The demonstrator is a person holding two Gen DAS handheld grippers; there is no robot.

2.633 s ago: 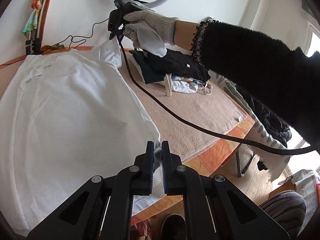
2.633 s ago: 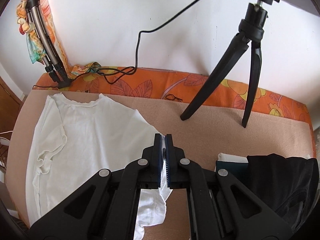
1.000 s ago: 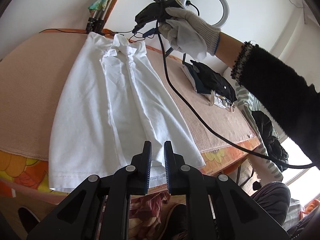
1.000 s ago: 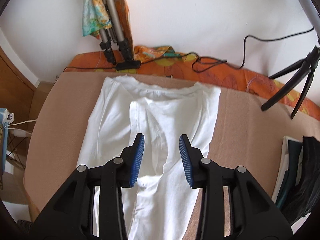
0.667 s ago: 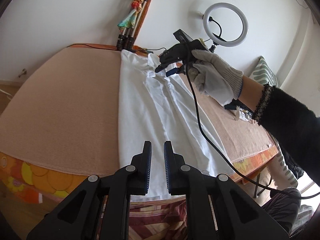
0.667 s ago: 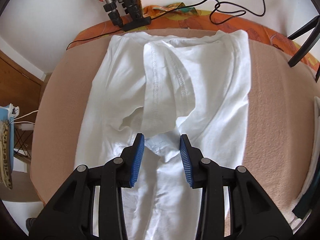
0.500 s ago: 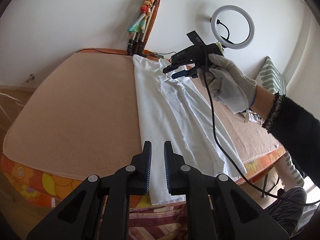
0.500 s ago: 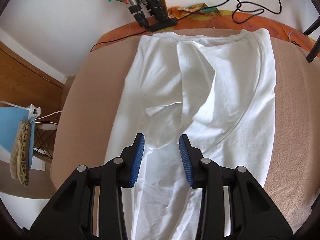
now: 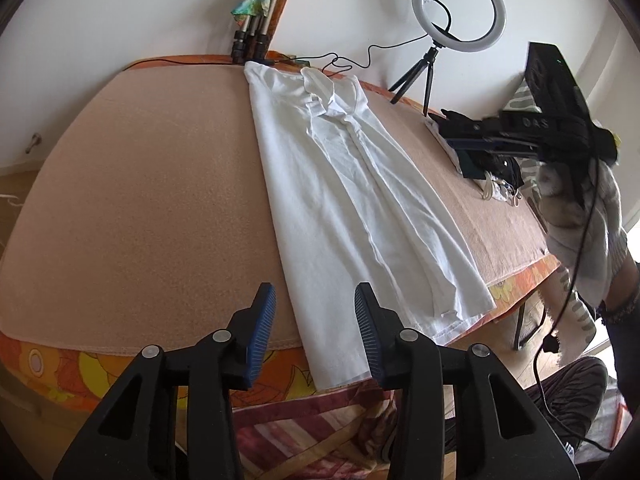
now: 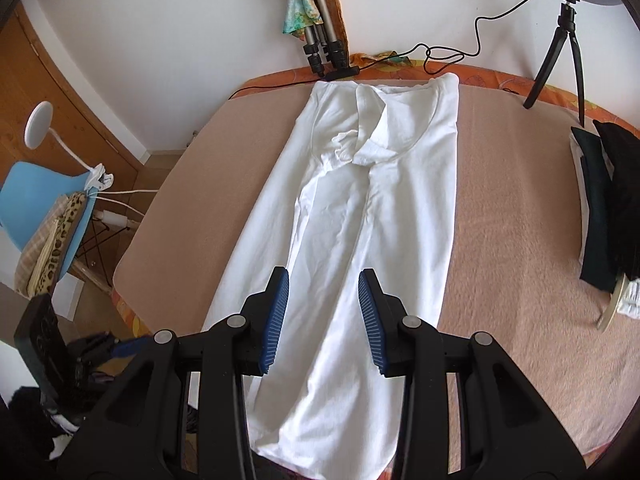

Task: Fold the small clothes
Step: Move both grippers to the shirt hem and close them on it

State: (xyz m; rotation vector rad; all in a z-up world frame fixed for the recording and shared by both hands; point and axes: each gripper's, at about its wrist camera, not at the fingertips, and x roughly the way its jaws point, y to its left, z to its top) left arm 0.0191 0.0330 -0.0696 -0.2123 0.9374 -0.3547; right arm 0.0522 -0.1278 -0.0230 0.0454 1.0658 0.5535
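A white T-shirt (image 9: 352,208) (image 10: 360,220) lies on the beige towel-covered table (image 9: 140,200), folded lengthwise into a long strip with both sleeves turned in near the collar. My left gripper (image 9: 316,328) hovers over the shirt's hem at the table's near edge; its jaws are opening and grip nothing. My right gripper (image 10: 322,316) stands open above the lower half of the strip, with no cloth between its pads. In the left wrist view a gloved hand holds the right gripper (image 9: 450,130) at the right, above the table.
A stack of dark folded clothes (image 9: 484,160) (image 10: 608,208) sits on the right. A ring light on a small tripod (image 9: 460,8) and folded tripod legs with a colourful scarf (image 10: 316,40) stand along the wall. A blue chair (image 10: 40,208) stands beyond the table's left edge.
My left gripper's jaws went from shut to wide apart. The right gripper drew back from the collar toward the near, right part of the table, staying open.
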